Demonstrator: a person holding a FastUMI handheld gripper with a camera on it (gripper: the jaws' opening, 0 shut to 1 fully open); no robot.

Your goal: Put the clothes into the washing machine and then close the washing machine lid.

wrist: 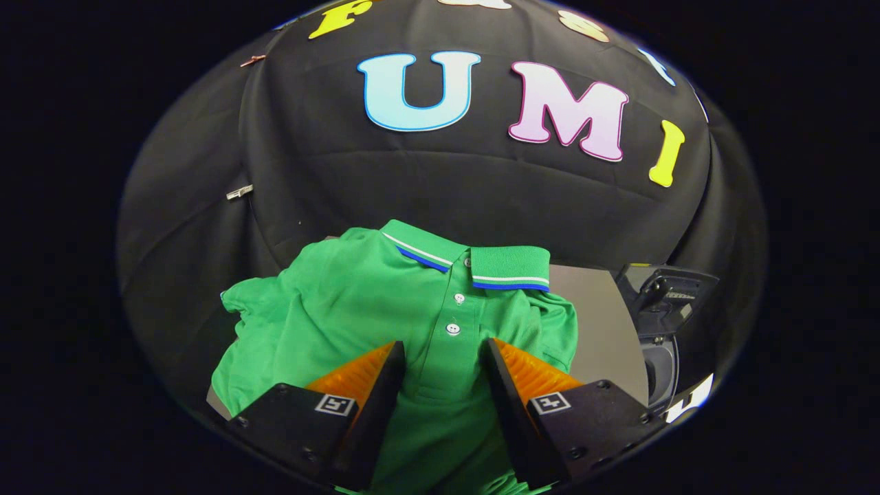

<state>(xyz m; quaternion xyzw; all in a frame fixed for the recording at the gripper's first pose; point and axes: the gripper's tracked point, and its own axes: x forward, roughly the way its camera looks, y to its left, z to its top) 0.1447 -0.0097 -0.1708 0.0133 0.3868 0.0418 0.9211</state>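
A grey tabletop [605, 323] is carrying a green polo shirt [330, 309], which is lying spread out and a little rumpled across most of it, collar away from the camera and front facing up. Beyond the shirt's right side, at the tabletop's far edge, a dark machine [663, 309] is sitting with what looks like its lid raised; I am taking it for the washing machine, though little of it is readable. The tongs [443, 357] are hovering just above the shirt with their fingers standing apart, the buttoned placket [454, 316] running between them, and nothing is gripped yet. The step in hand looks to be the first pickup. To do it well, the tongs should be going straight down until both fingers are pressing into the cloth on either side of the placket, then closing to bunch a thick fold rather than a single layer, so the shirt is lifting whole and not slipping or trailing off the tabletop.
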